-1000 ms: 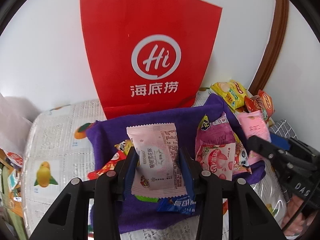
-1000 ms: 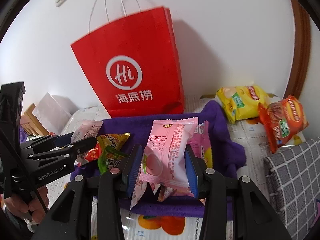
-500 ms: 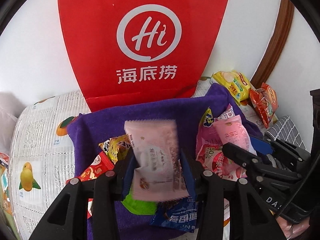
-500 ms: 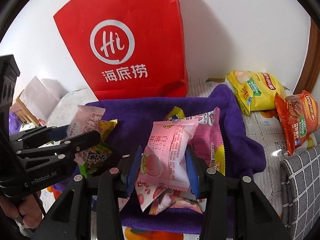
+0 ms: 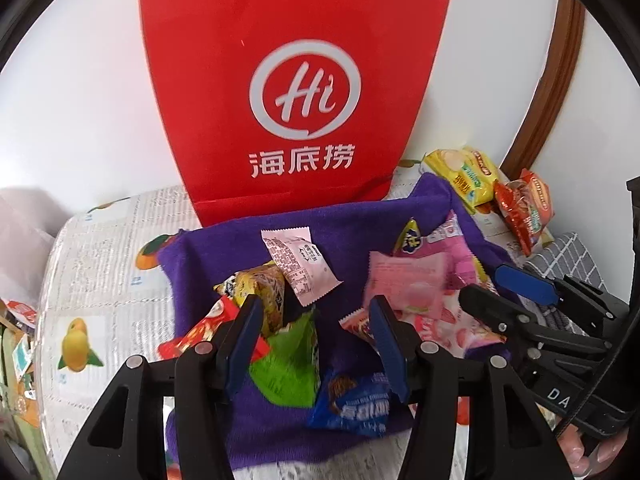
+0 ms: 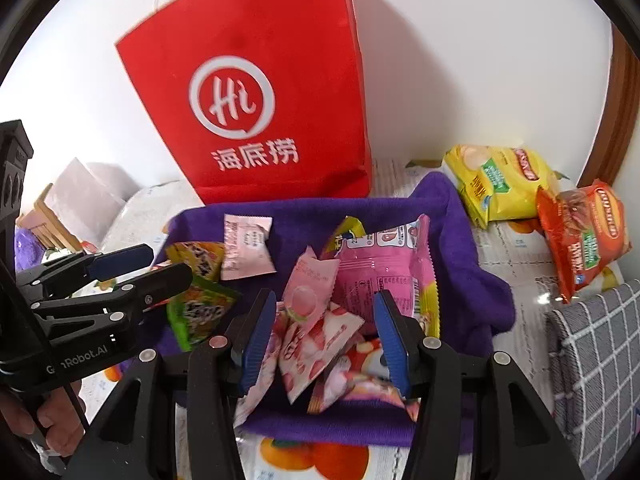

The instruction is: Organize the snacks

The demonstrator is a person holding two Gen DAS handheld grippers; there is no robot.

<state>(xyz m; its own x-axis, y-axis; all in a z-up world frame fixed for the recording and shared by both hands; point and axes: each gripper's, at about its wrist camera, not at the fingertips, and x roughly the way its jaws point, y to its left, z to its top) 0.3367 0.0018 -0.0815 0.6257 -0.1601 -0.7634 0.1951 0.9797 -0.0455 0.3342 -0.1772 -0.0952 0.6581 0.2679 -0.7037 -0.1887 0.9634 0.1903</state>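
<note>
Looming over the scene, a red paper carrier bag (image 5: 294, 92) stands upright against the white wall at the back edge of a newsprint-patterned table cover (image 5: 108, 280), with a purple towel (image 5: 348, 220) spread just in front of it and heaped with snack packets. Off the towel's far right corner lie a yellow crisp bag (image 6: 496, 180) and an orange crisp bag (image 6: 582, 232), well apart from the pile. On the towel, a large pink packet (image 6: 384, 264) sits toward the right side; a pale pink wafer packet (image 5: 302, 266) lies tilted near the middle, and a small pink peach packet (image 6: 310, 292) rests on the strawberry sachets. The left gripper (image 5: 316, 336) and the right gripper (image 6: 324, 336) have both just been widening their jaws, and each now stands parted with nothing pinched, the packets lying loose beyond the blue pads. Sorting appears barely underway: pinks seem to gather on the right, mixed wrappers on the left, and most of the pile remains jumbled.
</note>
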